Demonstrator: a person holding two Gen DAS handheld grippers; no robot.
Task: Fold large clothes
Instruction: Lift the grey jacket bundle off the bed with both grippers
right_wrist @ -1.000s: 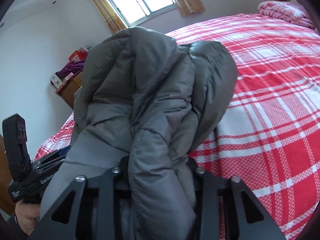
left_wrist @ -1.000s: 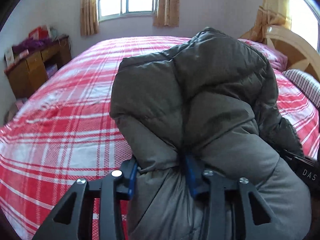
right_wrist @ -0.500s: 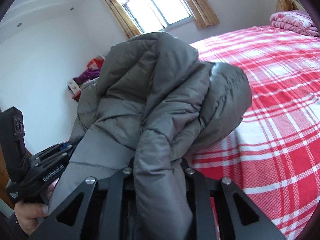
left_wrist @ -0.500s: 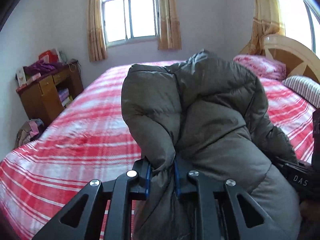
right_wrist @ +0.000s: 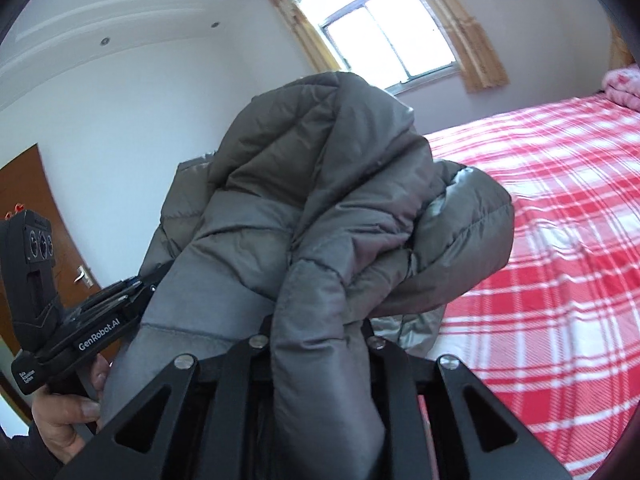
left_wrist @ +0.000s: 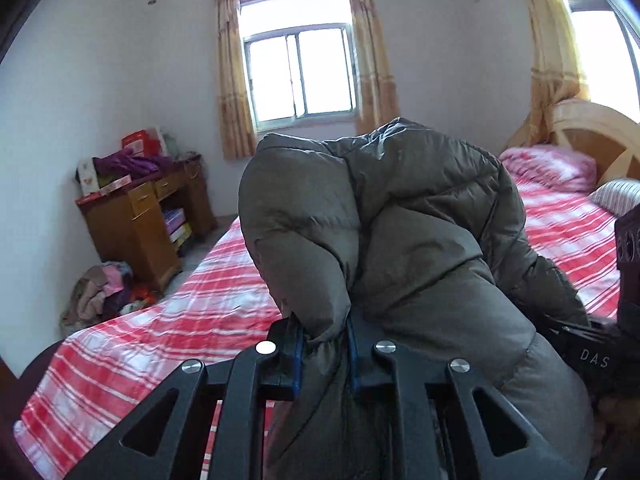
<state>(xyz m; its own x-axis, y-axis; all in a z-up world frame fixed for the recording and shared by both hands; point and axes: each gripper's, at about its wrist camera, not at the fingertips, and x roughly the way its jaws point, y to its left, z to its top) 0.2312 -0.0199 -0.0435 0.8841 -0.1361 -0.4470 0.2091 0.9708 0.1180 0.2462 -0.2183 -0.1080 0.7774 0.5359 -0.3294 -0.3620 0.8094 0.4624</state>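
Left tool (left_wrist: 323,354): narrow, blue pads pinching a gathered edge of the down jacket (left_wrist: 400,248).
Down jacket: olive-grey, quilted, puffy; bunched and held up above the bed (left_wrist: 168,320), not lying on it.
Right tool (right_wrist: 316,344): narrow, clamped on a thick padded fold of the jacket.
Bed: red-and-white plaid sheet, flat, slightly wrinkled.
Progress: early, by my judgement; no neat fold visible, spreading and folding remain.

Left claw (left_wrist: 324,354) clamped, right claw (right_wrist: 316,344) clamped, both raised side by side
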